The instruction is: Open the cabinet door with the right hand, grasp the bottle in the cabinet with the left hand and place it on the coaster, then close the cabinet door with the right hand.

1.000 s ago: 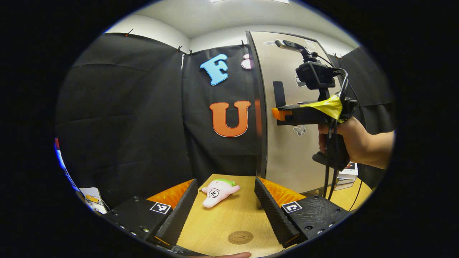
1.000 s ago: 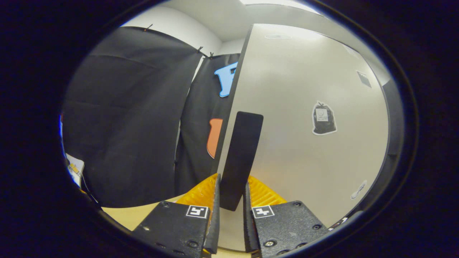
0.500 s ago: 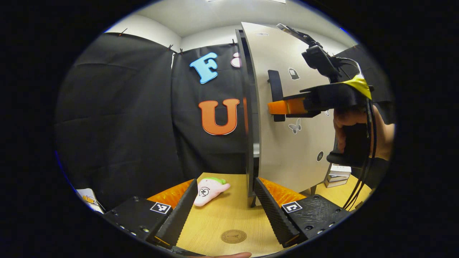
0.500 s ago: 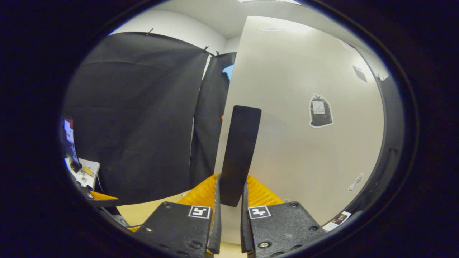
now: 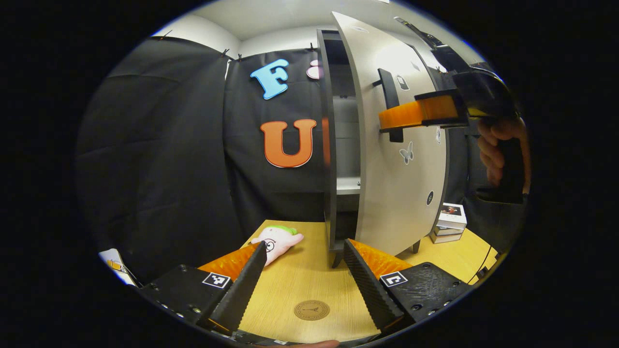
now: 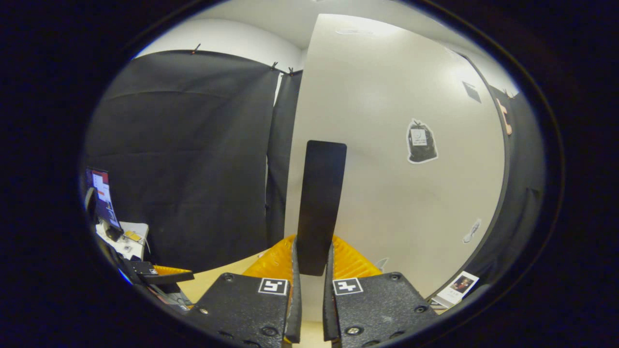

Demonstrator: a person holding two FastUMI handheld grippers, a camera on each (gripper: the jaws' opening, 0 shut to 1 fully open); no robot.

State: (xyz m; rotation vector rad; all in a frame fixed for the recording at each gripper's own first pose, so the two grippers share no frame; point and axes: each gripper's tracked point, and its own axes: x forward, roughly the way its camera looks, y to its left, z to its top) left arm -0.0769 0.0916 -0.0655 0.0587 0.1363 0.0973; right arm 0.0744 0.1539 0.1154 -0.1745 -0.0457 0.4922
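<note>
Your right gripper [image 6: 312, 270] is clenched on the flat black bar handle [image 6: 320, 205] of the pale grey cabinet door [image 6: 387, 159], one finger on each side of the handle's lower end. In the left gripper view that same gripper [image 5: 387, 118] sits at the handle [image 5: 389, 104], with your hand [image 5: 493, 150] around its grip. The door stands partly open, its free edge swung away from the dark-framed cabinet [image 5: 331, 145], leaving a narrow gap that shows pale shelves inside. The bottle cannot be made out through that gap.

Your left gripper [image 5: 304, 270] hangs low over the light wooden worktop [image 5: 309, 280] with its jaws spread wide and nothing between them. The round brown coaster [image 5: 312, 310] lies on the worktop between the fingers, toward the near edge, with bare wood around it. A pink plush toy with a green top [image 5: 275, 240] lies farther back, near the worktop's far edge, left of the cabinet's foot.
</note>
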